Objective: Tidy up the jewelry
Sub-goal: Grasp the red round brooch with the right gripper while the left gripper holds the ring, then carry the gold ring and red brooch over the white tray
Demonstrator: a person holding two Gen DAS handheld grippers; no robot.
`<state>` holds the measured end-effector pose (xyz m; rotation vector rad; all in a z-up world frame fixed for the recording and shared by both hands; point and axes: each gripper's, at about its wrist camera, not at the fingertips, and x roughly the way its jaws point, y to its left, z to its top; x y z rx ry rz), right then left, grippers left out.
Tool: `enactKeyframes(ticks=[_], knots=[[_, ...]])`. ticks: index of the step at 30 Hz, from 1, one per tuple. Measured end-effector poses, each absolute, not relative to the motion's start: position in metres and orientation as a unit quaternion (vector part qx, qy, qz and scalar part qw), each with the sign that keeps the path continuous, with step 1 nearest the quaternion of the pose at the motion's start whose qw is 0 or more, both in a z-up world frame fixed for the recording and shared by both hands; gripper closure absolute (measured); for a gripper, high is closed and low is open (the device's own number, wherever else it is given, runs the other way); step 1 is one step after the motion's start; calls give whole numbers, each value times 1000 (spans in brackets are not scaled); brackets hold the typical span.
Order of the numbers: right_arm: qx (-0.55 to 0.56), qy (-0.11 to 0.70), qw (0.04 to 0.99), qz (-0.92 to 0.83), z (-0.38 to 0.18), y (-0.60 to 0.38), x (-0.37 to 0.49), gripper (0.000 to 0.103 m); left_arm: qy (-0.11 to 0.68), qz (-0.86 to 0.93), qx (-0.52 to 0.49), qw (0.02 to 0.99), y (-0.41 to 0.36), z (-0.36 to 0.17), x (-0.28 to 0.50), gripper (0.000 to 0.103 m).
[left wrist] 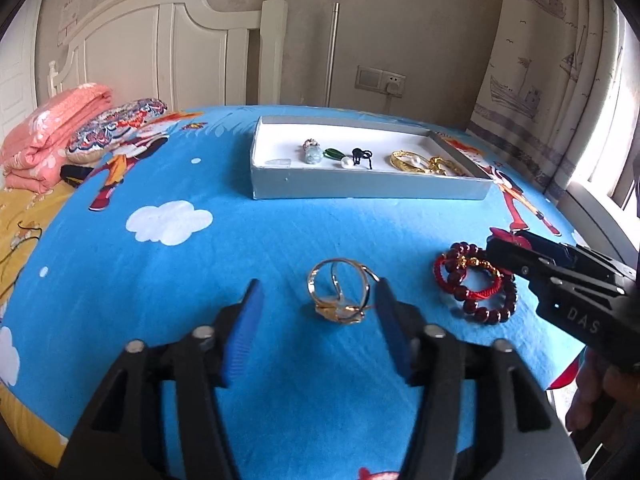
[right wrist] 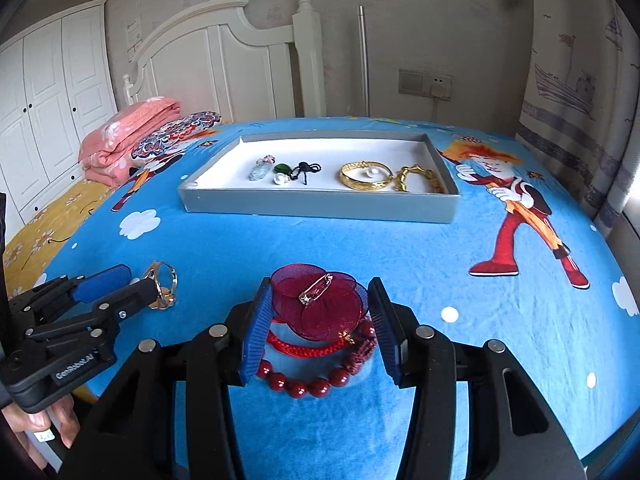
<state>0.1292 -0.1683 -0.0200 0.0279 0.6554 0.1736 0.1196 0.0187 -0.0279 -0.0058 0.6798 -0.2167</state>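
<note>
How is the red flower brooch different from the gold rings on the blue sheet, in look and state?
The red flower brooch is sheer dark-red petals with a pin; the gold rings are thin metal hoops. The brooch sits pressed between the right tongs; the rings lie loose between the open left tongs. Both are outside the gray tray.

The right hand-held gripper [right wrist: 318, 322] holds a red flower brooch [right wrist: 320, 304] above red bracelets [right wrist: 320, 364] on the bed [right wrist: 400, 248]; the left hand-held gripper [right wrist: 132, 280] sits by gold rings [right wrist: 162, 286]; a grey tray [right wrist: 320, 204] lies beyond.
</note>
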Motion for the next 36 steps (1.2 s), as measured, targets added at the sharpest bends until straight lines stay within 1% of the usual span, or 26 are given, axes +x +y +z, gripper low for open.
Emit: enactKeyframes(ticks=[3, 8, 14, 15, 16, 18, 19, 23, 26, 28, 36], knots=[[15, 322, 943, 82, -21, -172, 129, 57, 336, -115, 3, 935, 17, -27, 118, 42], [16, 323, 942, 83, -23, -172, 128, 57, 350, -133, -38, 926, 22, -34, 127, 42], [14, 323, 943, 75, -24, -172, 127, 57, 354, -134, -29, 925, 8, -35, 129, 40], [15, 324, 943, 75, -24, -172, 127, 57, 357, -126, -25, 925, 6, -37, 131, 41], [15, 324, 943, 75, -24, -172, 127, 57, 361, -117, -25, 925, 5, -38, 132, 52], [14, 324, 943, 76, -25, -172, 127, 57, 370, -116, -25, 921, 4, -41, 137, 66], [13, 324, 943, 75, -25, -172, 127, 57, 370, -118, -22, 921, 3, -41, 138, 68], [14, 325, 943, 74, -26, -174, 127, 57, 368, -118, -15, 922, 1, -41, 137, 69], [15, 326, 943, 72, -26, -175, 127, 57, 360, -119, -11, 925, 0, -38, 134, 71], [15, 326, 943, 72, -27, -175, 127, 57, 356, -120, -8, 927, -1, -35, 133, 81], [15, 327, 942, 72, -28, -175, 125, 57, 354, -118, -3, 928, -1, -34, 131, 81]])
